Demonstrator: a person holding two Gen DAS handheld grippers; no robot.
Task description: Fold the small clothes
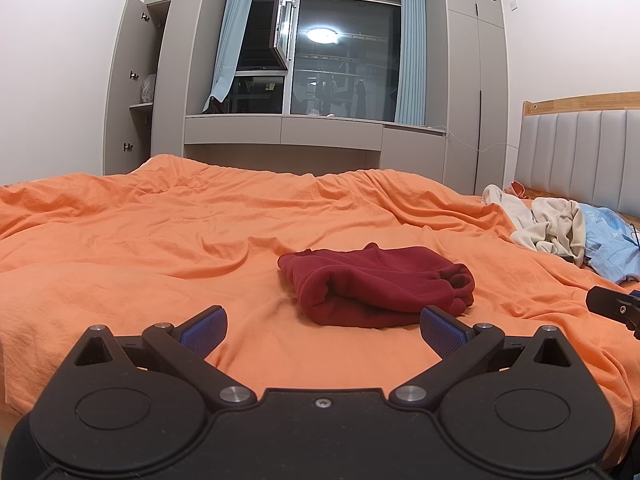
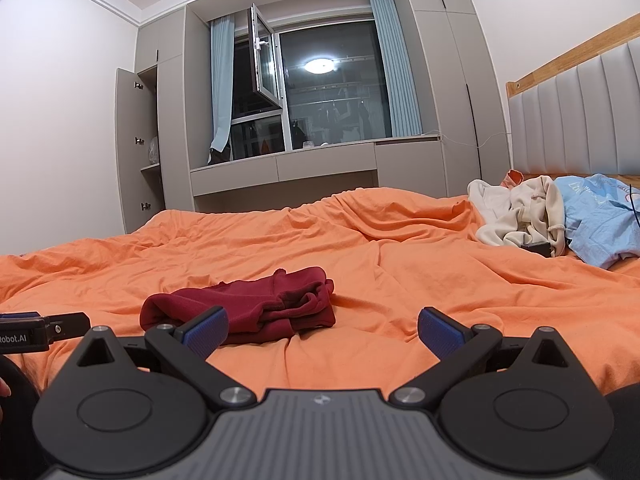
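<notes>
Both tools are hovering low over the near edge of the bed, fingers spread wide and gripping nothing: the left gripper [image 1: 323,330] and the right gripper [image 2: 322,330]. Bare orange bedspread [image 1: 160,240] is lying open around them. The folded dark red garment [image 1: 376,286] is sitting just beyond the left gripper's tips, toward the bed's middle, ahead-left of the right gripper. Farther off, by the headboard [image 1: 580,160], a cream garment [image 1: 548,226] and a blue garment [image 1: 612,244] are lying crumpled. Beyond the far edge, grey cabinets [image 1: 464,80] are flanking a dark window [image 1: 344,60].
</notes>
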